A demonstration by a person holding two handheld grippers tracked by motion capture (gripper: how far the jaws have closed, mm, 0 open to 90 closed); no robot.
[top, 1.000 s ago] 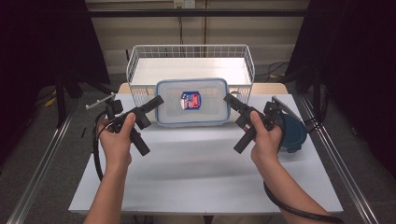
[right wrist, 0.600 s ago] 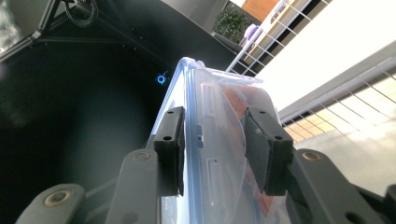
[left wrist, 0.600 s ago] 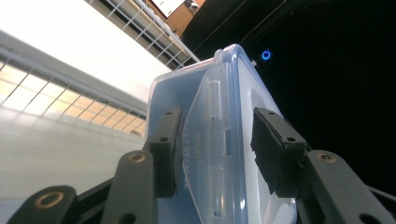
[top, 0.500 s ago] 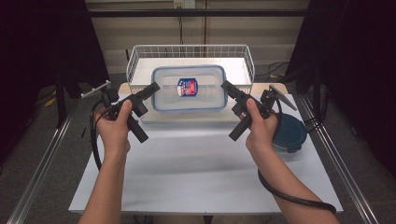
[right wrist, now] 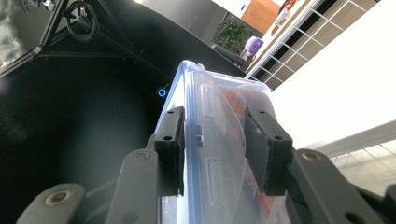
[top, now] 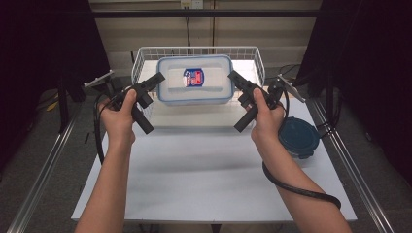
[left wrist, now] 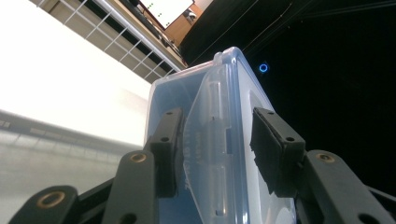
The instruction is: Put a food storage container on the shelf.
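The clear lidded container (top: pixel 194 80) hangs in the air above the near rim of the white wire basket (top: pixel 145 58), carried by its two short ends. I judge it rigid, light and smooth-walled (likely to slip if one side slackens), so the end walls below the lid latches are my hold. Left gripper (top: pixel 156 80) and right gripper (top: pixel 232 77) each stand part-closed, clamping an end. A dark round container (top: pixel 299 137) sits on the table (top: pixel 194 179).
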